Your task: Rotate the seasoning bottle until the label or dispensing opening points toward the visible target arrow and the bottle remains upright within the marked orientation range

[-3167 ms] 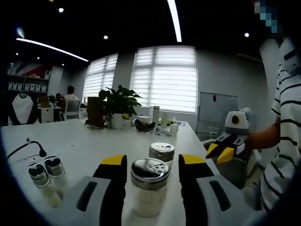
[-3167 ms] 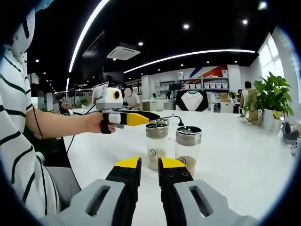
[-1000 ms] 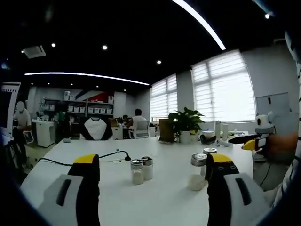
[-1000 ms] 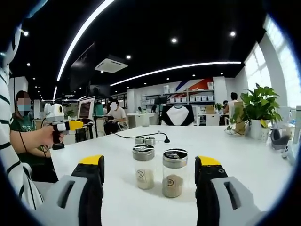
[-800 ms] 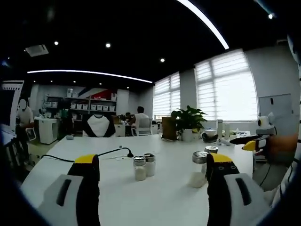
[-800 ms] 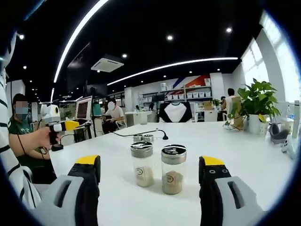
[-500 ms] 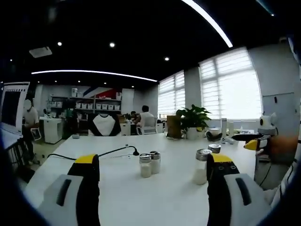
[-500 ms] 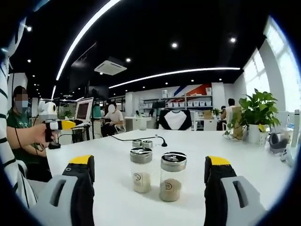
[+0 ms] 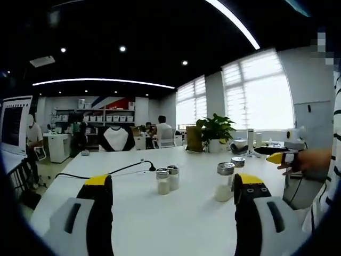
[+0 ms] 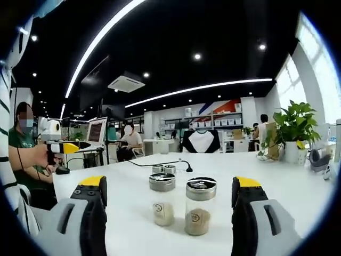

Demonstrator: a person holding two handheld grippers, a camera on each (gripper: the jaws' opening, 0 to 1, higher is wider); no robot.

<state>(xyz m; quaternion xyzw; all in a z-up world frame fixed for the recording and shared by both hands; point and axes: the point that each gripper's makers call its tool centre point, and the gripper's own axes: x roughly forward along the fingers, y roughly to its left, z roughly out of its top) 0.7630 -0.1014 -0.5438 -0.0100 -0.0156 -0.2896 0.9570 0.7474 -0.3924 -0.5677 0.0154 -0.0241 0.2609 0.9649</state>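
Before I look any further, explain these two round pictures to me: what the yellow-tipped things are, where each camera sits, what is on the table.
A person holds a hand-held tool in each hand; each carries a camera looking along its own two jaws. In the left gripper view, the left tool is open and holds nothing. In the right gripper view, the right tool is open too. Between its jaws, farther off on the white table, stand two seasoning bottles with metal lids. Behind them are two small shakers and a black cable.

text: none legible | seasoning bottles (image 10: 200, 208): small round label marks, too small to read
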